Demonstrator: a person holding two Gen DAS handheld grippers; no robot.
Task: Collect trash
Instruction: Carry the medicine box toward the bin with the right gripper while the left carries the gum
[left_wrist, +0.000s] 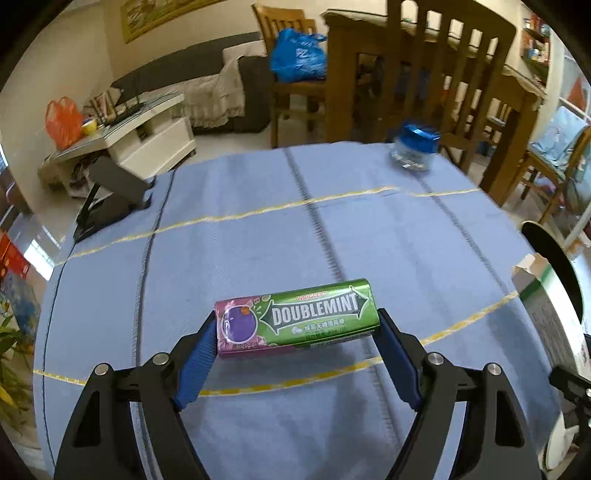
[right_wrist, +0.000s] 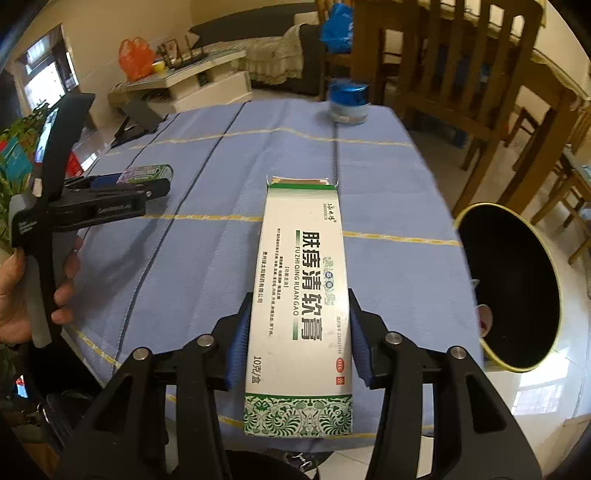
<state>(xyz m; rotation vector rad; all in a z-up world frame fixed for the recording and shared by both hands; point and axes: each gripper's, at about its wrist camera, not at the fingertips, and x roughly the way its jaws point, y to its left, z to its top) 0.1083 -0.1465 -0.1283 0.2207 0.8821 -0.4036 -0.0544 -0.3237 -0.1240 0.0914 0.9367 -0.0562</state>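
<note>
1. Left gripper (left_wrist: 297, 326) clamped a green Doublemint gum pack (left_wrist: 295, 317) lengthwise; blue pads pressed both short ends, so the jaws stood wide. The pack was held above the blue tablecloth (left_wrist: 240, 240).
2. In the right wrist view the same gripper (right_wrist: 147, 181) appeared at the left, gripped by a person's hand (right_wrist: 22, 288), with the gum pack (right_wrist: 146, 172) showing between its fingers.
3. Right gripper (right_wrist: 297, 332) held a white-and-green ointment box (right_wrist: 301, 295) across its narrow width, pads against both long sides. The box pointed away from the camera, its far flap end open, and was carried over the cloth (right_wrist: 207, 258).
4. A white bin (right_wrist: 509, 288) with a black interior and a gold rim stood just beyond the table's right edge, mouth tilted towards the box. The left wrist view caught it (left_wrist: 554, 295) at the frame's right.
5. A small jar with a blue lid (right_wrist: 349, 101) sat near the table's far edge, well apart from both grippers; slightly blurred in the left wrist view (left_wrist: 415, 146).
</note>
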